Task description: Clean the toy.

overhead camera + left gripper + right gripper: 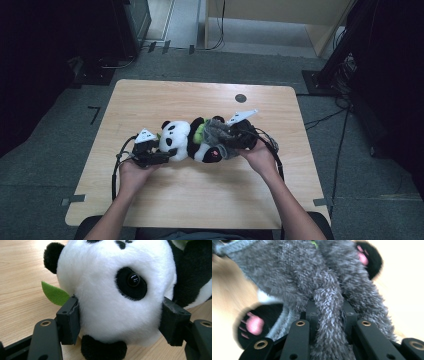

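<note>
Panda plush [186, 141] lies lengthwise across the worktop [150, 95], head in the left gripper's [159, 156] clamped jaws; the right gripper [231, 141] pinches grey fuzzy clothing [329, 312] at its feet end.

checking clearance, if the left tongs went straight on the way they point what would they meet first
The panda's head: the left tongs already clamp it from both sides, so pushing on would only press deeper into the plush. Past it lies the panda's black body, though the depth there is hard to judge.
</note>
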A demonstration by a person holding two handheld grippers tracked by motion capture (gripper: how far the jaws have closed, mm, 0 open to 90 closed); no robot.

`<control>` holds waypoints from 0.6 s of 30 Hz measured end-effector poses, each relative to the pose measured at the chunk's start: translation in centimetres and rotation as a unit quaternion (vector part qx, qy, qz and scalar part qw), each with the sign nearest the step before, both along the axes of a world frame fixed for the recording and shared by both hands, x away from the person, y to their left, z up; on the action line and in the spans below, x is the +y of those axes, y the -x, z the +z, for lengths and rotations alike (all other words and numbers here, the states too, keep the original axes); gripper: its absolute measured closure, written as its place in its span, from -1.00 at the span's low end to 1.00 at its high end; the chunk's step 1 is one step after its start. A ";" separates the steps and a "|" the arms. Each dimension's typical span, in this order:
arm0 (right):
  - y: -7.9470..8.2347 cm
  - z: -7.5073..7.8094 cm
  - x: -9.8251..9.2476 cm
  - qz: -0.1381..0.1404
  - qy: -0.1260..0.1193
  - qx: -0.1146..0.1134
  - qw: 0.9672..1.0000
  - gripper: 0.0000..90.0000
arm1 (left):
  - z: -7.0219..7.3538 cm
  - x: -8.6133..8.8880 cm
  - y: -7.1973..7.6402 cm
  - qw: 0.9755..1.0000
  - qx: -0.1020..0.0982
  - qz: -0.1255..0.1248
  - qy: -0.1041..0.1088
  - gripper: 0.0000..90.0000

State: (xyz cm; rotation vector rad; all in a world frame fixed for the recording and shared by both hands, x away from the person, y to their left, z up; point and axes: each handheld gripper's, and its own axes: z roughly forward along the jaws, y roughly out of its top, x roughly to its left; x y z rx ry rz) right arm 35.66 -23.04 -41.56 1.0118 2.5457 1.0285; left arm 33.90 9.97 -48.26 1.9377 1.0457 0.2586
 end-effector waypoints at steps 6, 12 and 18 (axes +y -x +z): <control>-0.2 -1.0 -0.7 -0.003 -0.025 0.010 1.000 0.66 | 0.0 0.0 0.0 1.000 -0.002 0.001 -0.002 -0.35; -0.3 -2.0 -1.5 -0.013 -0.037 0.019 0.999 0.67 | 0.0 0.0 0.0 1.000 -0.002 -0.001 -0.001 -0.35; -0.1 -2.7 -2.2 -0.023 -0.038 0.021 0.999 0.67 | 0.0 -0.1 0.1 1.000 -0.002 0.000 -0.002 -0.35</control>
